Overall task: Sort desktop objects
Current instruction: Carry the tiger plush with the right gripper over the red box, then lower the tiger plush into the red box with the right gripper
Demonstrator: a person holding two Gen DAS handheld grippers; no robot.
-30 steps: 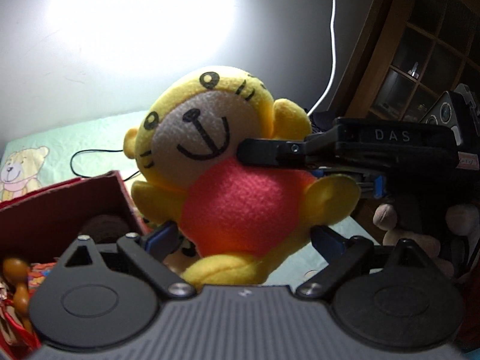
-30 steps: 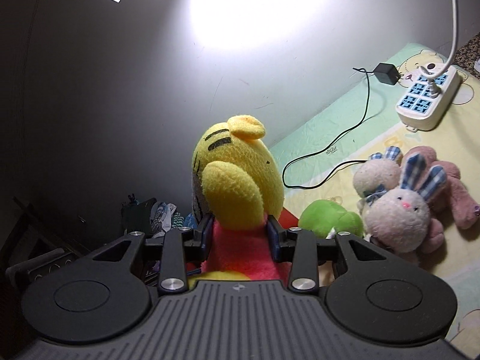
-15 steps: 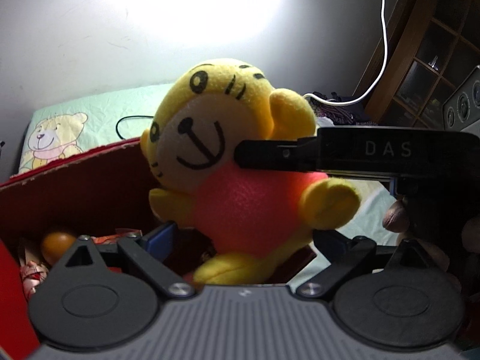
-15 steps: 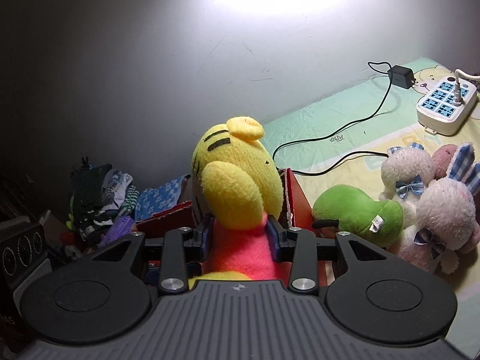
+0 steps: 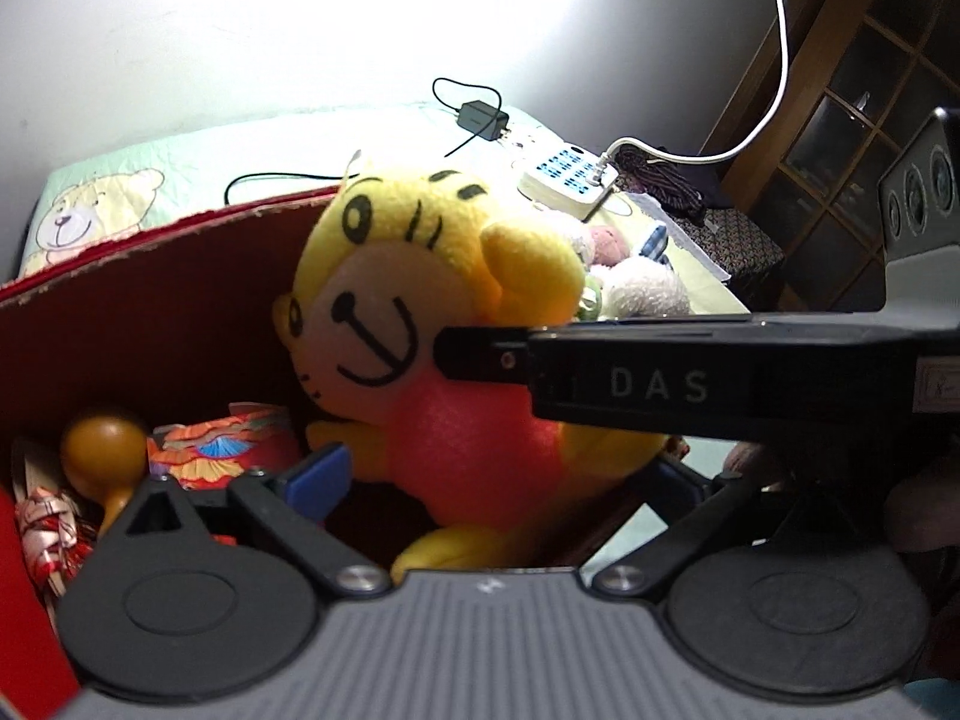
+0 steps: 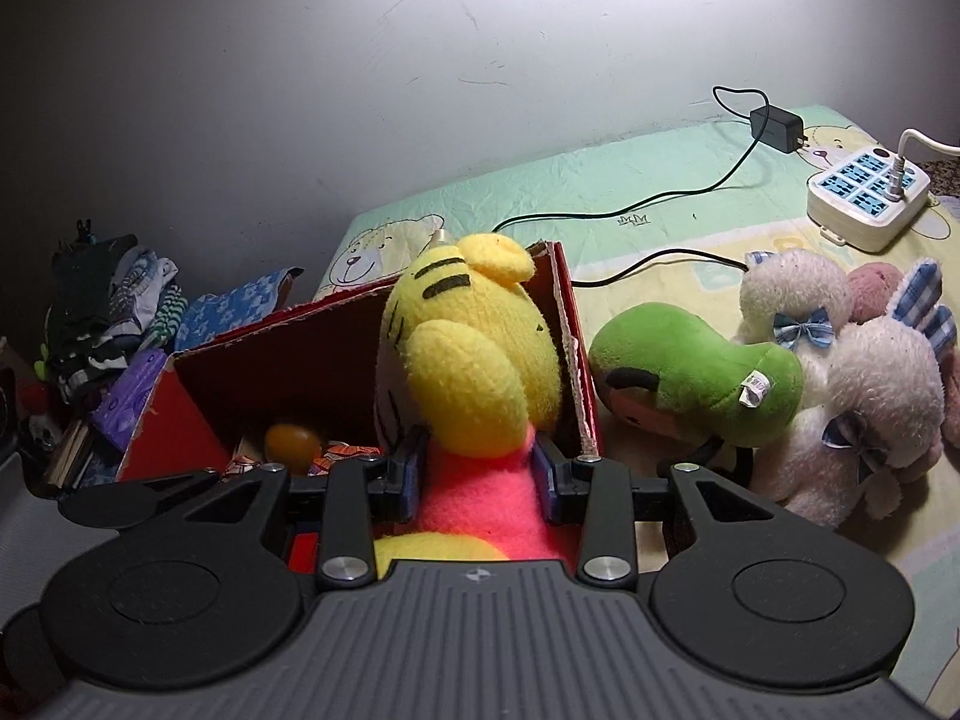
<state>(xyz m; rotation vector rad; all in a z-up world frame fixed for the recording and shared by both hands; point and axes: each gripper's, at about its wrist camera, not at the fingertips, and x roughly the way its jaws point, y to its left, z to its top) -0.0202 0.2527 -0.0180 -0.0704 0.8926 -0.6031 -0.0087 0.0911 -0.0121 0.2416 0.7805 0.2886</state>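
The bed (image 6: 660,192) is carrying a red box (image 6: 198,396) at 9 o'clock. The yellow tiger plush (image 6: 480,360) is hanging inside the box's right wall. The right gripper (image 6: 480,471) is clenching its jaws on the plush's red body. The left gripper (image 5: 492,480) is standing with jaws released, flanking the plush.

Domestic bedroom setting: a pale green bedsheet printed with cartoon bears (image 6: 600,180), a heap of folded clothes (image 6: 108,312) by the wall, soft plush toys (image 6: 840,360), and a dark wooden glazed cabinet (image 5: 852,108).
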